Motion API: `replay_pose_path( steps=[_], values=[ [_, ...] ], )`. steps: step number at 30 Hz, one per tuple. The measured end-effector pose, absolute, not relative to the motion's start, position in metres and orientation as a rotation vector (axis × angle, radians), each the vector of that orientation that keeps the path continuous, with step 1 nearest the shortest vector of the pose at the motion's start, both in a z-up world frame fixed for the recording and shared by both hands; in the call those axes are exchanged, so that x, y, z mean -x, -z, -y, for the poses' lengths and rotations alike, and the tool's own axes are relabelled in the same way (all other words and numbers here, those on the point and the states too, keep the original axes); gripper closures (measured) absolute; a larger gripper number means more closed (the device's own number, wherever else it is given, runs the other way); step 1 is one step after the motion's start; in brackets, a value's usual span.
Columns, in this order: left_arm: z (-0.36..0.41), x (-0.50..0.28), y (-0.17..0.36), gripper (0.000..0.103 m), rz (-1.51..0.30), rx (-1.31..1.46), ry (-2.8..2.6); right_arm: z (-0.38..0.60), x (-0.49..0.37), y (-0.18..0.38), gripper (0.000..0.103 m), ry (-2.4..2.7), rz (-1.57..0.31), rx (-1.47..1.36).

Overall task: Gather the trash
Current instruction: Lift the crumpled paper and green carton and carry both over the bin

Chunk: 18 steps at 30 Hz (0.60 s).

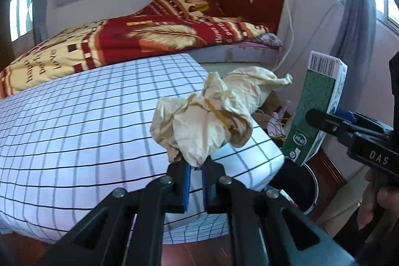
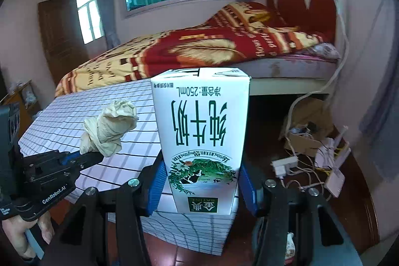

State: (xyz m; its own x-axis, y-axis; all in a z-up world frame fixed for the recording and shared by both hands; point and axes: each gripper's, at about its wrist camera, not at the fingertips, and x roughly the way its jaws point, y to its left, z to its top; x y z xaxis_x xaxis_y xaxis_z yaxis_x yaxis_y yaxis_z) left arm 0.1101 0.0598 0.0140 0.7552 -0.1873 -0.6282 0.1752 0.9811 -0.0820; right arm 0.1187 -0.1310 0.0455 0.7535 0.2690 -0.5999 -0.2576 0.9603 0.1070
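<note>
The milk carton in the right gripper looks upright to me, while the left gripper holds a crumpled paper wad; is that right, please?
Not quite: the milk carton is held upside down. In the right wrist view its printing reads inverted between the blue pads of the right gripper. The rest stands: the left gripper is shut on the crumpled paper wad, as the left wrist view shows.

The desk (image 1: 74, 129) stands before the bed (image 1: 104, 41). Above its right corner the left tool (image 1: 195, 167) holds a paper wad (image 1: 207, 116); right of it, the right tool (image 2: 199, 188) holds a carton (image 2: 202, 131) over a bin (image 1: 301, 181) beside the desk
</note>
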Motion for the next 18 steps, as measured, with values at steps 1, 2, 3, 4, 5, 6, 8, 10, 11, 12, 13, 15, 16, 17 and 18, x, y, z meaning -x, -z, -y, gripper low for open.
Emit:
replay_pose_path(
  steps=[1, 2, 3, 4, 5, 6, 8, 10, 11, 12, 13, 15, 16, 17, 18],
  values=[
    [-0.053, -0.109, -0.013, 0.095, -0.689, 0.013, 0.211, 0.138, -0.118, -0.044, 0.047, -0.274, -0.66, -0.022],
    [-0.048, -0.111, -0.012, 0.095, -0.691, 0.009, 0.224, 0.144, -0.116, -0.042, 0.047, -0.261, -0.663, -0.026],
    [-0.042, -0.111, -0.011, 0.095, -0.694, 0.003, 0.239, 0.152, -0.114, -0.041, 0.047, -0.244, -0.664, -0.03],
    [-0.035, -0.111, -0.01, 0.095, -0.697, -0.003, 0.254, 0.158, -0.113, -0.04, 0.047, -0.232, -0.665, -0.033],
    [-0.03, -0.111, -0.008, 0.095, -0.7, -0.008, 0.268, 0.166, -0.111, -0.039, 0.047, -0.22, -0.665, -0.037],
    [-0.025, -0.111, -0.007, 0.095, -0.704, -0.01, 0.282, 0.174, -0.108, -0.038, 0.047, -0.204, -0.666, -0.043],
    [-0.012, -0.111, -0.004, 0.095, -0.714, -0.02, 0.312, 0.187, -0.105, -0.036, 0.047, -0.18, -0.669, -0.05],
    [-0.001, -0.111, -0.001, 0.095, -0.72, -0.026, 0.336, 0.199, -0.102, -0.033, 0.047, -0.156, -0.673, -0.053],
    [0.005, -0.111, 0.001, 0.095, -0.724, -0.024, 0.348, 0.205, -0.099, -0.031, 0.047, -0.143, -0.677, -0.056],
    [0.012, -0.111, 0.004, 0.095, -0.73, -0.028, 0.364, 0.21, -0.097, -0.029, 0.047, -0.132, -0.68, -0.059],
    [0.017, -0.111, 0.005, 0.095, -0.735, -0.033, 0.376, 0.216, -0.094, -0.027, 0.047, -0.12, -0.684, -0.063],
    [0.031, -0.111, 0.009, 0.095, -0.744, -0.047, 0.408, 0.229, -0.087, -0.022, 0.047, -0.093, -0.692, -0.071],
    [0.039, -0.11, 0.01, 0.095, -0.747, -0.055, 0.424, 0.234, -0.084, -0.021, 0.047, -0.082, -0.695, -0.074],
    [0.046, -0.108, 0.011, 0.095, -0.752, -0.06, 0.44, 0.241, -0.081, -0.018, 0.047, -0.07, -0.699, -0.079],
    [0.054, -0.106, 0.012, 0.095, -0.756, -0.069, 0.458, 0.247, -0.077, -0.016, 0.047, -0.058, -0.703, -0.084]
  ],
)
